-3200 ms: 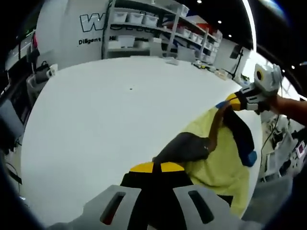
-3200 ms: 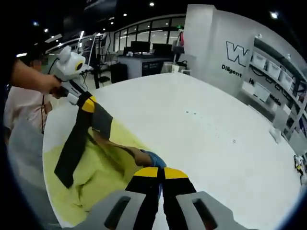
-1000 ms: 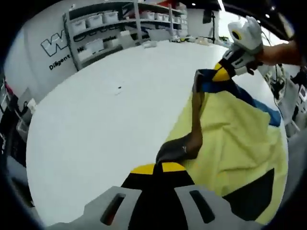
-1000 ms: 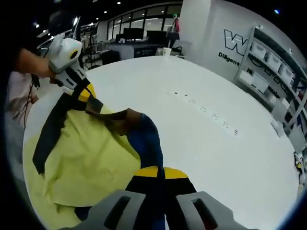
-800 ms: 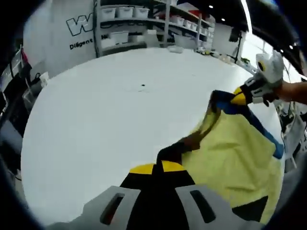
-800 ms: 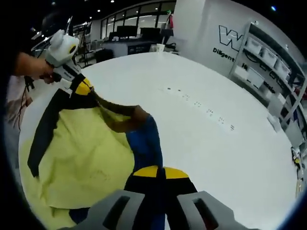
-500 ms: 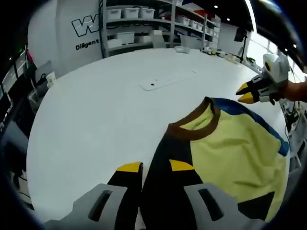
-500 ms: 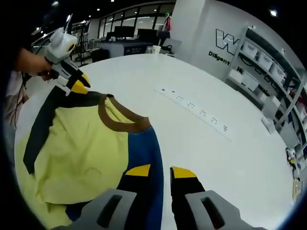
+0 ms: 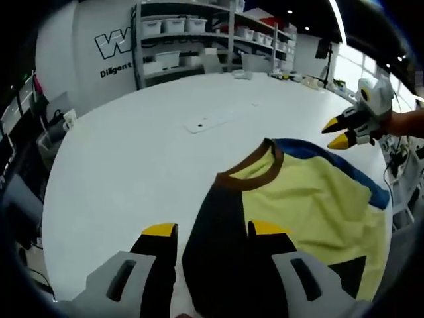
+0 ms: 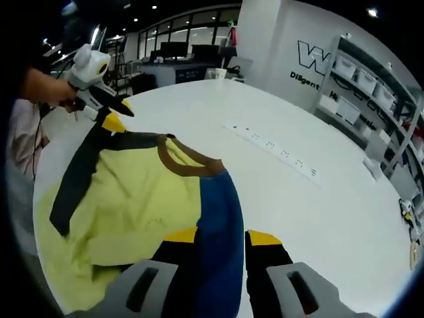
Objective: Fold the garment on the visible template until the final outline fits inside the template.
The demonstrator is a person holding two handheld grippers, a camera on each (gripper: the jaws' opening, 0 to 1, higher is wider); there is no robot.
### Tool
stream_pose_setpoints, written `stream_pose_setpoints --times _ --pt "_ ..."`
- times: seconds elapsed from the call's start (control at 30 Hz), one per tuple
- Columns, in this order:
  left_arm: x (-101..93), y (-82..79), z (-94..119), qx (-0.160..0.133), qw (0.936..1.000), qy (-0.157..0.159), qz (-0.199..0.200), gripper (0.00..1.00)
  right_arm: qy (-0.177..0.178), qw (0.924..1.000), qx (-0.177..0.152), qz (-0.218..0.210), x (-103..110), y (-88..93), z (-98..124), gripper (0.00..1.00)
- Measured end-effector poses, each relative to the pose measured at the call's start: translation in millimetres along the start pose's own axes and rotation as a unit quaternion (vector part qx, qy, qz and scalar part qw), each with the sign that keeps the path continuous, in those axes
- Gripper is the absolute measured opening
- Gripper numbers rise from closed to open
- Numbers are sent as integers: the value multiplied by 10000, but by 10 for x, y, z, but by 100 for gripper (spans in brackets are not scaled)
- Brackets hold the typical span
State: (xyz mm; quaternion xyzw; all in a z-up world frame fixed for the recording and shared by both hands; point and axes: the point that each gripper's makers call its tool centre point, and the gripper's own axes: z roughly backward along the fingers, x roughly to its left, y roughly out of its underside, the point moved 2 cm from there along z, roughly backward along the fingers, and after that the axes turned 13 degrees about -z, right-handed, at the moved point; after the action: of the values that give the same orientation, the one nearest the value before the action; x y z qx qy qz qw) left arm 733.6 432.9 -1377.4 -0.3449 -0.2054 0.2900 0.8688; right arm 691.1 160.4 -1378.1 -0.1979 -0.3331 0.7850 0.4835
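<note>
Since a second ago I've let go of the shirt (image 9: 298, 199), which now lies spread on the white table (image 9: 132, 152), my left tongs (image 9: 215, 232) wide over its black sleeve at 6 o'clock, my right tongs (image 10: 222, 240) wide over the blue sleeve.

We see a pale yellow garment (image 9: 311, 205) with a brown collar (image 10: 189, 161), one black sleeve (image 9: 222, 252) and one blue sleeve (image 10: 218, 232), on a plain white table (image 9: 132, 152); yellow-tipped black grippers.
</note>
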Motion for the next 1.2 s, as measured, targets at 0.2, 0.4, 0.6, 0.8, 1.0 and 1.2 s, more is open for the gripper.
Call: stream_pose_setpoints --times 0.2,0.4,0.6,0.8,1.0,1.2 --pt "-143 -58 222 -128 9997 40 -197 55 -191 9997 -160 49 141 -46 184 30" --pt "-274 -62 375 -196 9994 62 -264 58 -375 9986 -377 70 287 -98 406 37" --pt "-388 -11 474 -179 9993 94 -310 58 -504 9979 -374 151 419 -61 500 39" --pt "-644 105 554 -70 9975 364 -607 56 -640 9972 -302 250 545 21 532 40" --pt "-799 178 569 -64 9945 564 -877 55 -651 9972 -317 198 550 30 585 41" --pt "-991 207 628 -61 9929 671 -977 56 -681 9968 -366 202 580 53 666 44"
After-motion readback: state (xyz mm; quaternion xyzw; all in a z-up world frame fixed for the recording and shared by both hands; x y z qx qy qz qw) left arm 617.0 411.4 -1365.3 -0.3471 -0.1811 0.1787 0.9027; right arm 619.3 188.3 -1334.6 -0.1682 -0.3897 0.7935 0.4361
